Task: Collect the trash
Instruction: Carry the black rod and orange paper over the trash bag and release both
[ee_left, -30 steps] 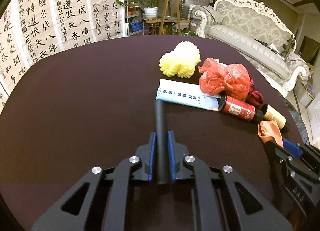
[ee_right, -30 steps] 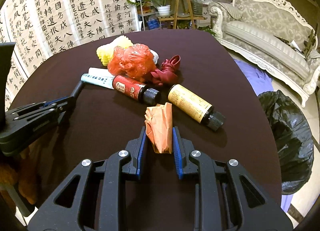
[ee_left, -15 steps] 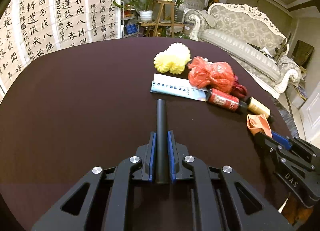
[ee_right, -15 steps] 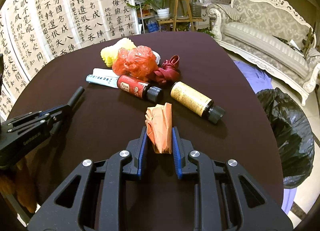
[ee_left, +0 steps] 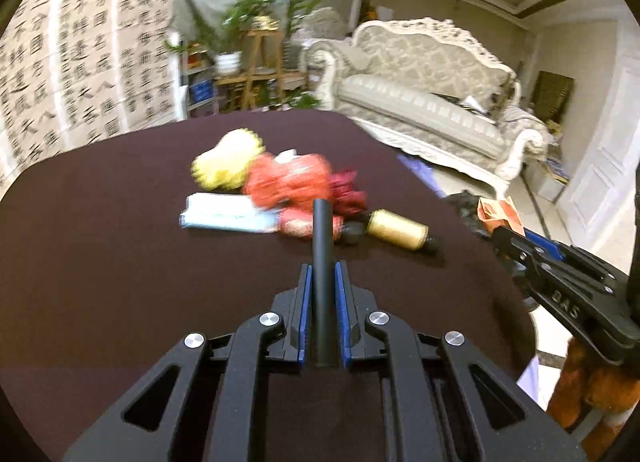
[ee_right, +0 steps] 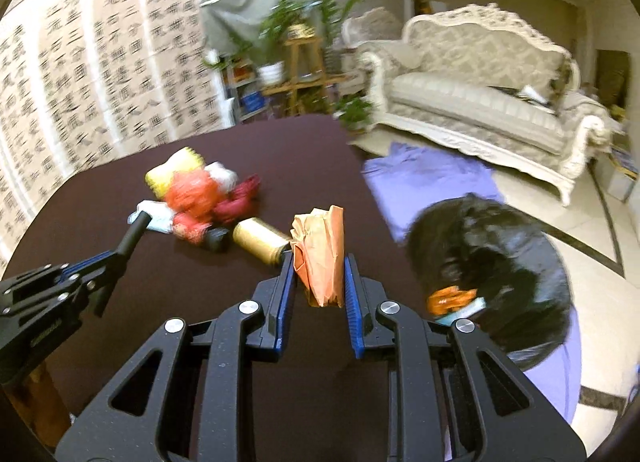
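The orange wrapper [ee_right: 322, 258] is clamped between the pads of the right gripper [ee_right: 320, 282], lifted clear of the table [ee_right: 120, 342] and sticking up out of the jaws. The black stick [ee_left: 322, 282] is pinched tight in the left gripper [ee_left: 322, 302], which is fully clenched on it, its far end pointing at the pile. The bin bag [ee_right: 492, 262] sits on the floor to the right of the table, mouth upward, with some orange and white scraps already inside.

To do this step well, I would carry each piece over the table edge and well above the bag's mouth before letting go, the wrapper first since it is nearer. Loosen the jaws only when the piece hangs over the opening, because light paper may drift.

Left on the table, at the far middle: a yellow bottle [ee_left: 396, 229], red bag [ee_left: 288, 182], yellow foam [ee_left: 226, 164] and a flat white packet [ee_left: 224, 216].
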A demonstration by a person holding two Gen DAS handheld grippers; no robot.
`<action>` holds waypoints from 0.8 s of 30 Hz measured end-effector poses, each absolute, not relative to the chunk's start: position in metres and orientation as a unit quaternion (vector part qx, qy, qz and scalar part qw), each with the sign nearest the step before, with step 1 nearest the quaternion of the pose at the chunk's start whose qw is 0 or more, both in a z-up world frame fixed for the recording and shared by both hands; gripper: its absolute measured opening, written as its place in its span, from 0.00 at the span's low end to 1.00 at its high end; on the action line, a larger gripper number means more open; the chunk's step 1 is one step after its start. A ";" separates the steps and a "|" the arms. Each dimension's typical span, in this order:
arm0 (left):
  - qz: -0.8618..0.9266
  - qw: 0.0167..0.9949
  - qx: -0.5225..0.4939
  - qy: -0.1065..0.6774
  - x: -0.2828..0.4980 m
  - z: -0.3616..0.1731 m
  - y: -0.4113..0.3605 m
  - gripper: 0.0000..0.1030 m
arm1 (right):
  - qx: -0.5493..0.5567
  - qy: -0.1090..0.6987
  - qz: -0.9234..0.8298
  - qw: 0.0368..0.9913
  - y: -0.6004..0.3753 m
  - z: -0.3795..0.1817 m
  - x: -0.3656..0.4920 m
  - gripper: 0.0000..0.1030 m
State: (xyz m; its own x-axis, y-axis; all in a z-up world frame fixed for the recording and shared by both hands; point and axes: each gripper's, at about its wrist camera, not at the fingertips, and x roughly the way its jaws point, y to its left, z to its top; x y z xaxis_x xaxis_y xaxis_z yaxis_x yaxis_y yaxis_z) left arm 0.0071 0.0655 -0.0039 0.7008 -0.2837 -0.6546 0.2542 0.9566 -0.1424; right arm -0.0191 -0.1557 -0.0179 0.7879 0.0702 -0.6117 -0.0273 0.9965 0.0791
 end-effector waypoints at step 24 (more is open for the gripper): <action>-0.273 0.899 0.044 0.339 0.056 -0.008 -0.106 0.12 | 0.084 0.296 -0.105 0.946 -0.290 -0.034 0.007 0.22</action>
State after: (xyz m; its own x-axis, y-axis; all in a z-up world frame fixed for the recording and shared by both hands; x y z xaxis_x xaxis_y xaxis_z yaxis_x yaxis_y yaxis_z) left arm 0.0560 -0.1064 -0.0077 0.6215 -0.4609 -0.6335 0.5212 0.8470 -0.1049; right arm 0.0070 -0.2903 -0.0335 0.8028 -0.1479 -0.5776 0.2475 0.9640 0.0971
